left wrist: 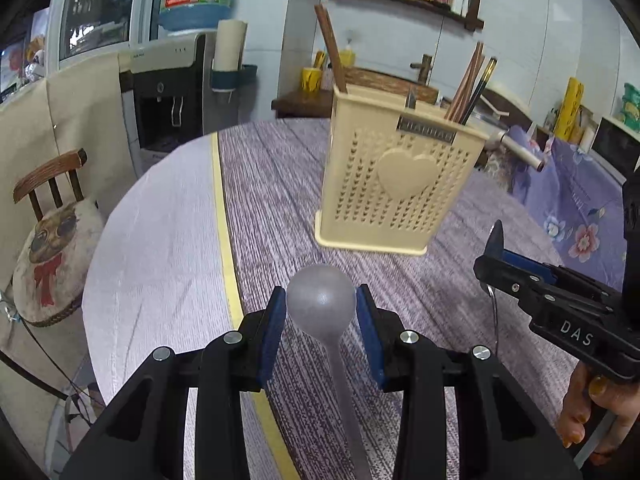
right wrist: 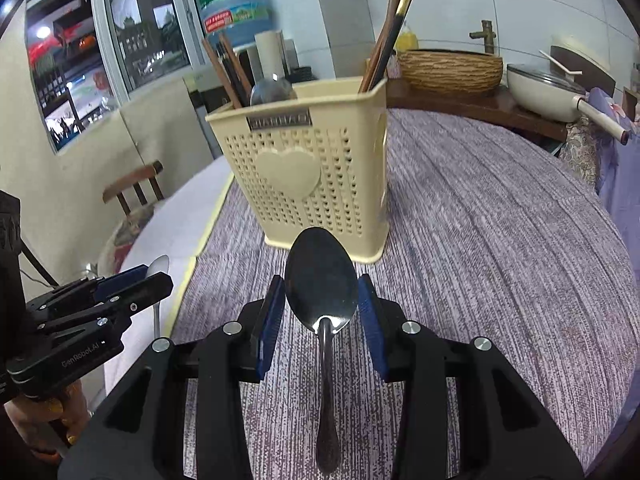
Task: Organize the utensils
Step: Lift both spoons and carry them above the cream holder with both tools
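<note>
Purple-grey woven cloth covers the round table (left wrist: 280, 184), yellow stripe along the cloth at 9 o'clock. Cream plastic utensil holder (left wrist: 394, 184) with heart cutouts stands upright on the table, at 12 o'clock from both grippers, apart from them. Brown chopsticks (left wrist: 466, 84) lean in its right compartment, more in the left; a steel spoon bowl (right wrist: 272, 90) shows above the rim in the right wrist view.

Left gripper (left wrist: 321, 312) has its blue pads on either side of a matte grey spoon (left wrist: 320, 294), bowl back upward, handle running to 6 o'clock under the camera; pads sit right at the bowl's edges, grip looks closed on it. Right gripper (right wrist: 321, 306) likewise pinches a shiny steel spoon (right wrist: 321, 280), concave side up, handle to 6 o'clock.

From the left view, the right gripper sits at 3 o'clock. Wooden chair (left wrist: 48, 184) at 9 o'clock, off the table.
</note>
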The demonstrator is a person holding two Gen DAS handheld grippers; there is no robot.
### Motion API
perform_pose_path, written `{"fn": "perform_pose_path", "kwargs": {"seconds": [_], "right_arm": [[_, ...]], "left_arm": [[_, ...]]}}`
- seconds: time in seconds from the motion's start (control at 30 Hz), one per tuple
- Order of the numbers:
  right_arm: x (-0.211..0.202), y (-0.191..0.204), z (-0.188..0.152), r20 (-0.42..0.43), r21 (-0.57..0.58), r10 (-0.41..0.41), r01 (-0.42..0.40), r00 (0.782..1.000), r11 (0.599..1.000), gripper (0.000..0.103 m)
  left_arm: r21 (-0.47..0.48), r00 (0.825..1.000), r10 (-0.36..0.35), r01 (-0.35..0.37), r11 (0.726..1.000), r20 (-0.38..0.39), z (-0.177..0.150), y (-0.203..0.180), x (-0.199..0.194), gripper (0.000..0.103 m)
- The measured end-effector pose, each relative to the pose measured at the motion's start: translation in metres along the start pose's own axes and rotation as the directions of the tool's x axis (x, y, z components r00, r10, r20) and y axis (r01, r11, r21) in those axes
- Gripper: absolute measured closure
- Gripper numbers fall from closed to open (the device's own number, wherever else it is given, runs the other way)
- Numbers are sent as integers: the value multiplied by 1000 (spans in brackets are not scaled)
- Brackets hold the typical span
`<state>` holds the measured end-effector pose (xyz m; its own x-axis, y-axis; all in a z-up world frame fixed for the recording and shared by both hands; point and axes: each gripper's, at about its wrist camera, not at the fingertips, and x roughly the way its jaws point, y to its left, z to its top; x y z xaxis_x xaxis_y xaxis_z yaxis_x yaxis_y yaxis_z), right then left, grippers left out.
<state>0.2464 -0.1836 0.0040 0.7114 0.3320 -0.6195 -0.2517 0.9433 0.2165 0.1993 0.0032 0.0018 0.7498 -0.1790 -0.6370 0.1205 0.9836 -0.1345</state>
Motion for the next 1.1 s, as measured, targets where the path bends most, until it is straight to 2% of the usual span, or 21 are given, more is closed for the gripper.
{"fn": "perform_pose_path", "kwargs": {"seconds": [0.47,0.83,1.1], "right_arm": [[-36,6,11,97,3,13,-13,995,1000,65],[-40,7,9,106,-13,15,-14,994,1000,65],[-47,3,24,122,6,75,-76,990,997,65]], "left_arm": [[10,993,-6,5,1000,122,14,-9,-28,67],[1,990,-26,26,1000,141,14,-10,-32,67],[-4,983,-70,71,997,171,29,-7,-40,67]]}}
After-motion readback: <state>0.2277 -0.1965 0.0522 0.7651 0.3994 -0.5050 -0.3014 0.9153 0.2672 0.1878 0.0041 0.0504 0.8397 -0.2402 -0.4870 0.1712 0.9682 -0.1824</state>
